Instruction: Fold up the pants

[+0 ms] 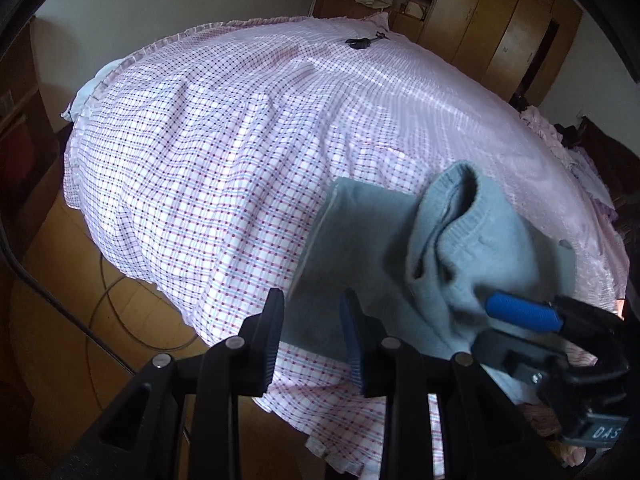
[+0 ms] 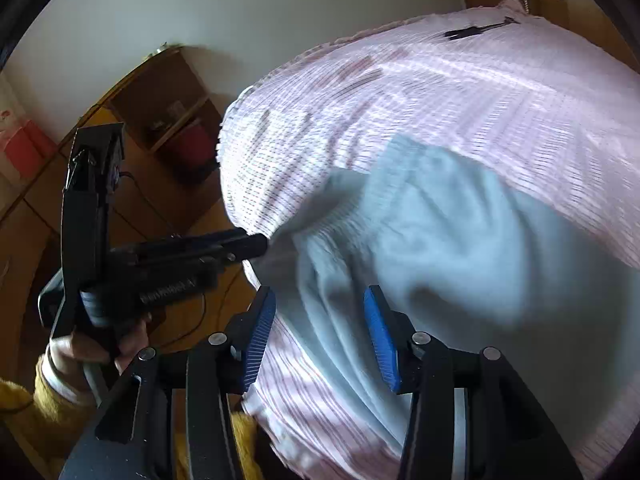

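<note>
Light grey-blue pants lie folded over on the checked bed sheet, near the bed's near edge, waistband end raised in a loop. My left gripper is open above the pants' left corner, cloth showing in the gap without the pads pressing it. In the right wrist view the pants are blurred. My right gripper is open over them, pads apart and clear of the cloth. The right gripper reaches in from the right over the pants. The left gripper points at their left edge.
A small black object lies at the far side of the bed. Wooden floor with a cable is to the left and wardrobes stand behind. A hand in a yellow sleeve holds the left gripper. A bedside shelf stands by the wall.
</note>
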Action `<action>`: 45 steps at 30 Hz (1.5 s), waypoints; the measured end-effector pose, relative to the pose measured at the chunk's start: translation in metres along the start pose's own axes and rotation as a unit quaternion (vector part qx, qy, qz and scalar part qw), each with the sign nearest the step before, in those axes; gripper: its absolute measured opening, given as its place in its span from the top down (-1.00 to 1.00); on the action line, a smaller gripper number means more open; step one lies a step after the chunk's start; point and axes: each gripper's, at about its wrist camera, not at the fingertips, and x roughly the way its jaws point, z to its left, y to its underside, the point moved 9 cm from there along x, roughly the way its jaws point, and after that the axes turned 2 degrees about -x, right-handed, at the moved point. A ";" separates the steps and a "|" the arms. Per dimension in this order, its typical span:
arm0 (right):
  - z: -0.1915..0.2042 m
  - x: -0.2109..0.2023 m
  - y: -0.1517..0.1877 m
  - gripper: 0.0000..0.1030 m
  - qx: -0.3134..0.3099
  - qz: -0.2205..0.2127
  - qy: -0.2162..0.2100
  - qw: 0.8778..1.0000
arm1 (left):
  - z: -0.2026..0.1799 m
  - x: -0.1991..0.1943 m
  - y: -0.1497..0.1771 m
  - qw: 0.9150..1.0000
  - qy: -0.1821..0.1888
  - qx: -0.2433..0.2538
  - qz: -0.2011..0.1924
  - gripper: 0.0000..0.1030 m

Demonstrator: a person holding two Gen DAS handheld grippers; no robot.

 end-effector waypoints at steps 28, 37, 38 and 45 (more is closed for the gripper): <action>-0.104 -0.023 0.087 0.04 0.074 0.032 0.114 0.990 | -0.085 0.028 0.018 0.996 0.061 0.031 0.052 -0.03; -0.102 -0.024 0.089 -0.05 0.083 0.023 0.101 0.991 | -0.090 0.041 0.004 0.997 0.065 -0.004 0.046 -0.03; -0.101 -0.026 0.090 -0.05 0.085 0.024 0.100 0.991 | -0.090 0.041 0.003 0.997 0.065 -0.008 0.044 -0.03; -0.103 -0.044 0.093 -0.05 0.135 0.019 0.065 0.989 | -0.084 0.038 -0.003 0.998 0.052 0.005 0.027 -0.02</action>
